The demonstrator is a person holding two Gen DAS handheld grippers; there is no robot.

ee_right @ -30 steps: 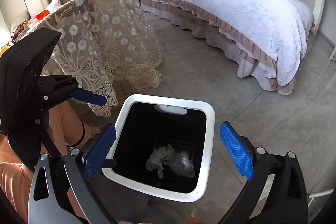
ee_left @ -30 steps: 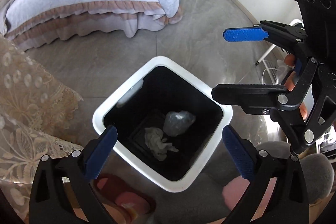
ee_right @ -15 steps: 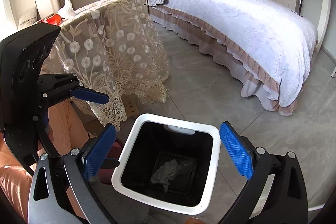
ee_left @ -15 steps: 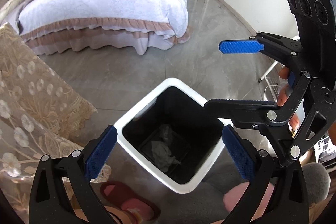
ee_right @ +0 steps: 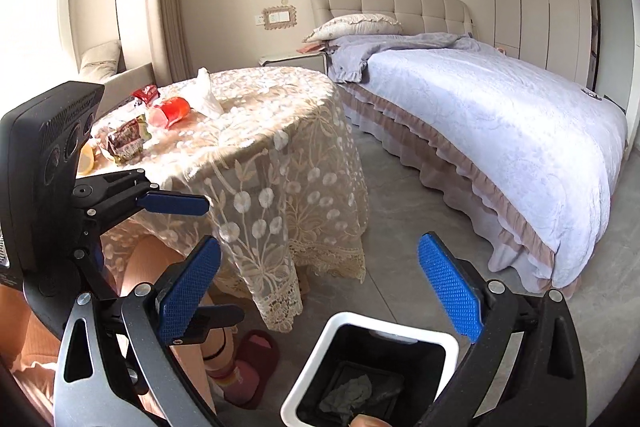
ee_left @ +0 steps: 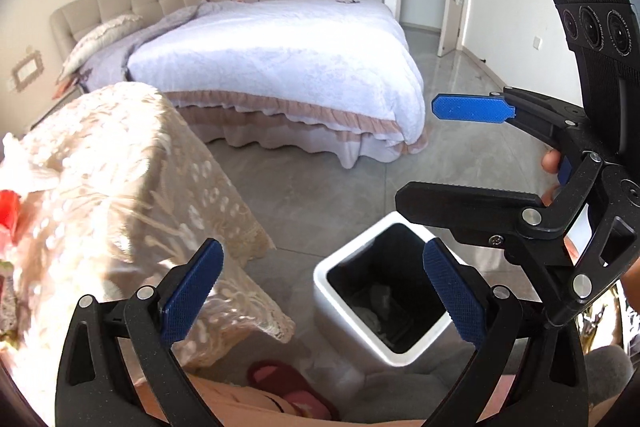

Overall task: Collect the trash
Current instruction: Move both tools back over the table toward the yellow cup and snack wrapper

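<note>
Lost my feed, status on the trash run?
Left gripper and right gripper open, empty. Crumpled trash in bin; wrappers left on table. Nothing in the way.

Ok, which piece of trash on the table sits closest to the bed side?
The white crumpled tissue, standing upright right of the red wrapper; the brown wrapper lies farther left.

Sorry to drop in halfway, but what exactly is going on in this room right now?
A person holding a gripper in each hand is clearing trash in a bedroom. Both the left gripper and the right gripper are open and empty. The white bin on the floor already holds crumpled tissue. More rubbish waits on the lace-covered round table: a red wrapper, a white tissue and a brown snack packet.
</note>
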